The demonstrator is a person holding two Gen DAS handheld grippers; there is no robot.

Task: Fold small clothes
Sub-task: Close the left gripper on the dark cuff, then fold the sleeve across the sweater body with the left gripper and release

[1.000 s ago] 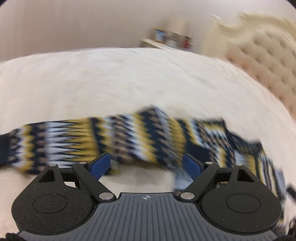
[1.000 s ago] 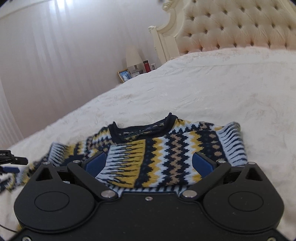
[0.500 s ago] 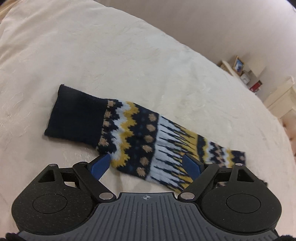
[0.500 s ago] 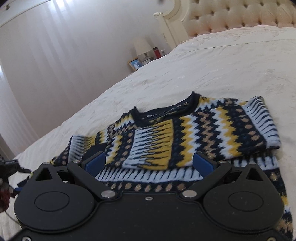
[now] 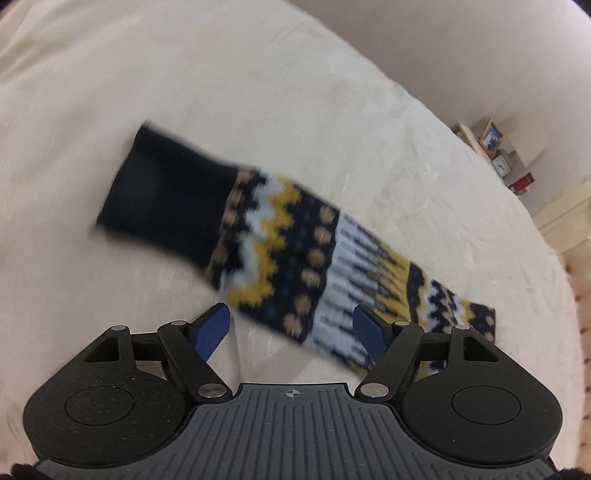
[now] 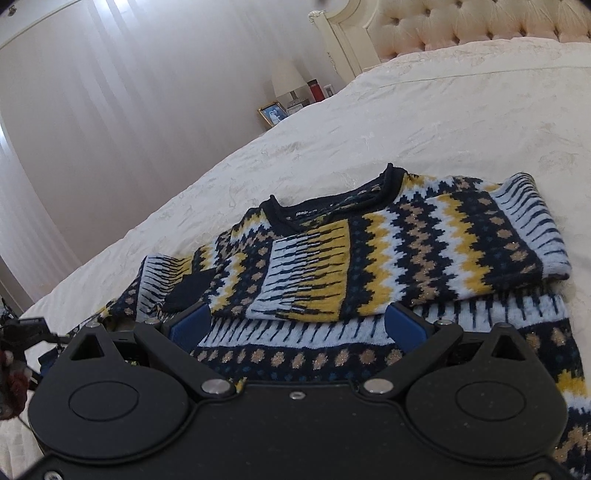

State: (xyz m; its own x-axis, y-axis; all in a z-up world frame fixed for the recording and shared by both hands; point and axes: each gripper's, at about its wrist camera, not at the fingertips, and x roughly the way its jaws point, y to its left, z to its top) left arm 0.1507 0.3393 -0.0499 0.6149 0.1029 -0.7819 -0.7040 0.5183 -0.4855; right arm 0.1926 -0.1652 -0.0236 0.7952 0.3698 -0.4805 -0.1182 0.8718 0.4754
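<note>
Right, sweater (image 6: 369, 266) lies flat on the cream bedspread (image 6: 424, 122), neckline (image 6: 332, 206) pointing away from the right gripper (image 6: 299, 325) toward the tufted headboard (image 6: 480, 29); body partly folded, one side flap laid over the front. Pattern: navy ground, zigzag bands in mustard, pale blue and tan, tan dots, navy ribbed collar. Neck label (image 6: 306, 213) has white lettering, looks like "semir" but too small to be sure.

Left sleeve (image 5: 295, 258) stretches straight out from the body, long axis diagonal in the left wrist view, solid navy cuff (image 5: 166, 195) at the far end, pointing away from the sweater. That view is motion-blurred.

Left gripper (image 5: 291, 328): jaws have just been narrowing, blue pads (image 5: 212, 326) apart, straddling the near edge of the sleeve, not pressing it as far as the blur allows.

Right gripper: jaws wide apart, hanging over the sweater's lower front, nothing pinched.

Beyond the sweater, beside the headboard: lamp (image 6: 288, 79), framed photo (image 6: 272, 113), red bottle (image 6: 316, 89).
</note>
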